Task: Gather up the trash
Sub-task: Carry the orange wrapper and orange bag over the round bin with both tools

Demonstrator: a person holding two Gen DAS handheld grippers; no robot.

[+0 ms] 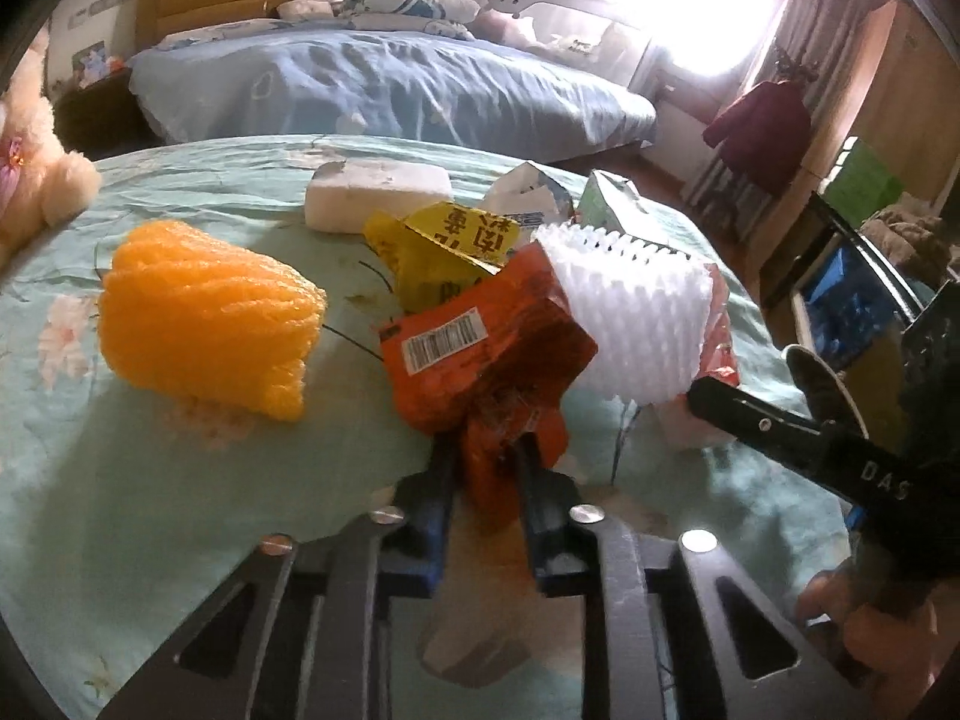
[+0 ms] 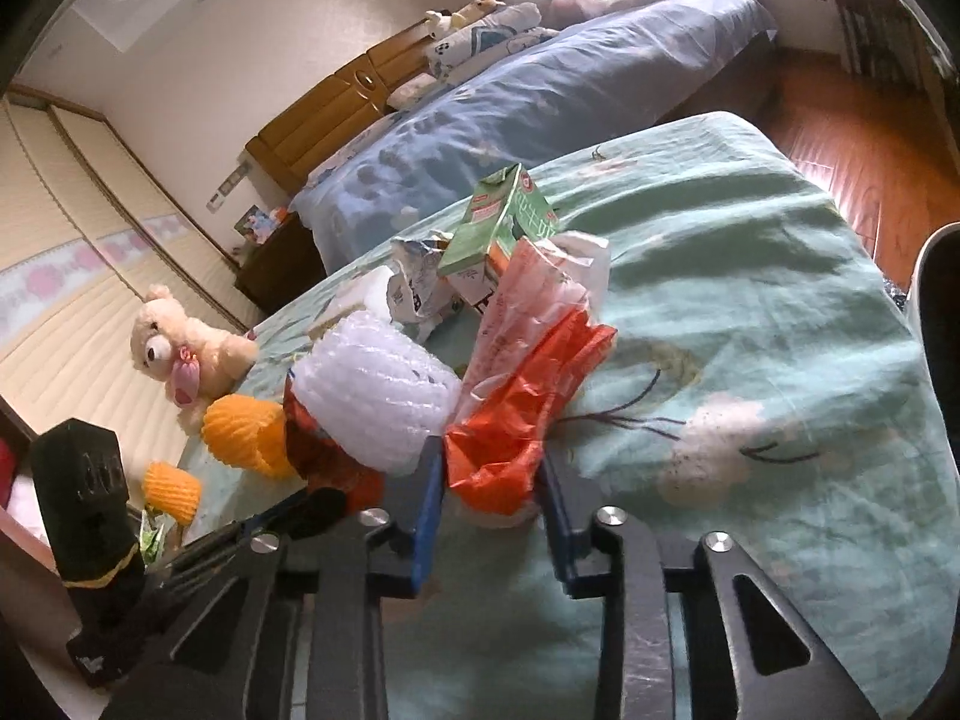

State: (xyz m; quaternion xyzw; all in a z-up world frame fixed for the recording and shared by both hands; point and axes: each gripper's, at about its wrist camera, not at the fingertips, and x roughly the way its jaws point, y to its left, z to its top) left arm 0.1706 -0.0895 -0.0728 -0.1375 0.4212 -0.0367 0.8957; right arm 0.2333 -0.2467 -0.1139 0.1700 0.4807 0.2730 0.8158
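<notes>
On the orange wrapper (image 1: 480,354) a white barcode label faces up; the digits under the bars are too small to read. The crumpled yellow packet (image 1: 450,243) behind it carries bold black Chinese characters, seen upside down. The right gripper (image 1: 696,387), reaching in from the lower right of the left wrist view, bears the pale letters "DAS" on its black finger. The green-and-white carton (image 2: 504,219) has a red label and white lettering, too blurred to read.

The trash lies heaped near the middle of the pale green floral bedspread (image 2: 750,300). The orange foam net (image 1: 210,324) sits apart towards its left edge, the white foam block (image 1: 375,195) towards its far edge.

The left gripper (image 1: 483,468) slants down, its jaws pinching the wrapper's twisted near end. The right gripper slants down likewise, its jaws nipping the red-and-clear plastic bag (image 2: 516,414) beside the white foam net (image 2: 378,396). A hand (image 1: 864,618) grips its handle.
</notes>
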